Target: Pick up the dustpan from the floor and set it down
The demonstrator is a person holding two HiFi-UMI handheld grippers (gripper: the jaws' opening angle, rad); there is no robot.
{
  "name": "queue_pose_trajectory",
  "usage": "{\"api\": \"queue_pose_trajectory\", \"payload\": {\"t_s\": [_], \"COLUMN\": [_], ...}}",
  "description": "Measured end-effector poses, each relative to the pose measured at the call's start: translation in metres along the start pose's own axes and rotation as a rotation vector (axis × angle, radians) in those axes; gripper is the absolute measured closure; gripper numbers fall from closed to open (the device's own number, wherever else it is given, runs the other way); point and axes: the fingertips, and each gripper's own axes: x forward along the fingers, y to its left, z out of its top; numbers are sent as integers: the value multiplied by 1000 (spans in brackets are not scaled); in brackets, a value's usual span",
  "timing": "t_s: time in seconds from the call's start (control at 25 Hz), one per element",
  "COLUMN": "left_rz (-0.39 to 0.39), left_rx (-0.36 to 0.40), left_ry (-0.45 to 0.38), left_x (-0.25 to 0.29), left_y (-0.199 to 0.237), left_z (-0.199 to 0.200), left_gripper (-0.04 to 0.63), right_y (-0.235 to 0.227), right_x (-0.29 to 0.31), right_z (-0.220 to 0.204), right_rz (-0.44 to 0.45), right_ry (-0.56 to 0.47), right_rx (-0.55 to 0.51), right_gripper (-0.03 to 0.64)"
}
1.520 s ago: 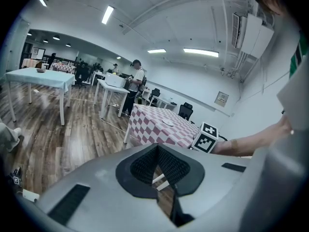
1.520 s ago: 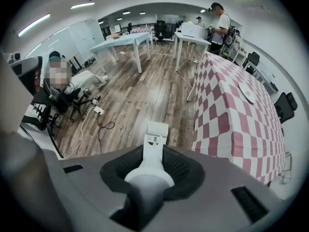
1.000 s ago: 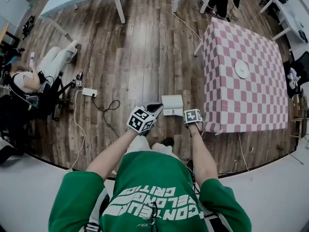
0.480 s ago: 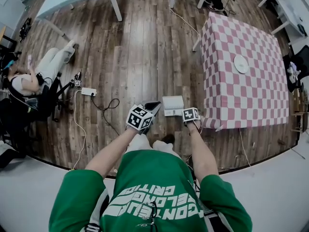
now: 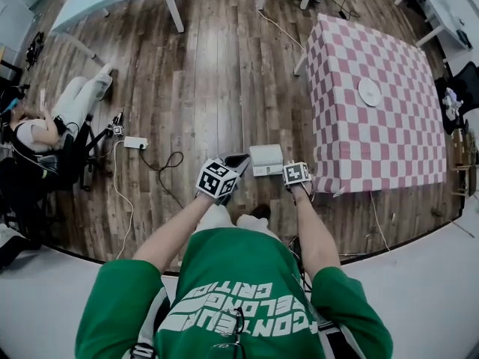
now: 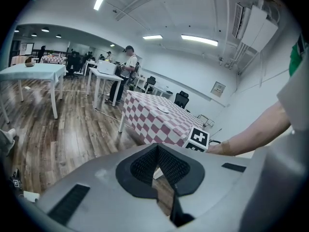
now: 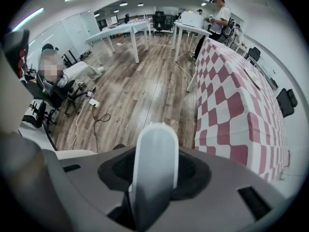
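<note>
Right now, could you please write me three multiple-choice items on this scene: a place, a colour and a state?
1. Where is the white plate? A on the checked tablecloth; B on the floor; C on a chair.
2. The tablecloth's checks are? A blue-white; B pink-white; C green-yellow.
3. What is between the right gripper's jaws? A nothing; B a cable; C the dustpan handle.
Key: 1 A: it lies on the cloth. 2 B: every view shows it. 3 C: the white handle stands between jaws that have just been opening.
</note>
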Motion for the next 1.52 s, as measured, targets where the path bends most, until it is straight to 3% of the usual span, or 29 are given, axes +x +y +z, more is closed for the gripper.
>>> {"api": "queue_pose_trajectory", "payload": {"t_s": [0.4, 0.88, 0.96, 1.2, 1.52], "left_rz": [-15, -28, -35, -59, -93], "left_rx": [3, -52, -39, 44, 117], "left_ry": [-23, -124, -143, -180, -203], "left_x": [-5, -24, -28, -30, -29], "left_y": [-8, -28, -35, -57, -81], "left_z": [7, 32, 40, 62, 83], "left_gripper": [592, 592, 592, 592, 592], "right_y": [-15, -20, -16, -18, -28], "right_x": [-61, -190, -216, -269, -311], "right_z": [16, 23, 22, 10, -11], "right_rz": [-34, -48, -49, -75, -94], "right_ry": [-150, -540, -616, -761, -852], "right_rx": [94, 169, 169, 193, 226], "right_gripper": [443, 442, 451, 577, 600]}}
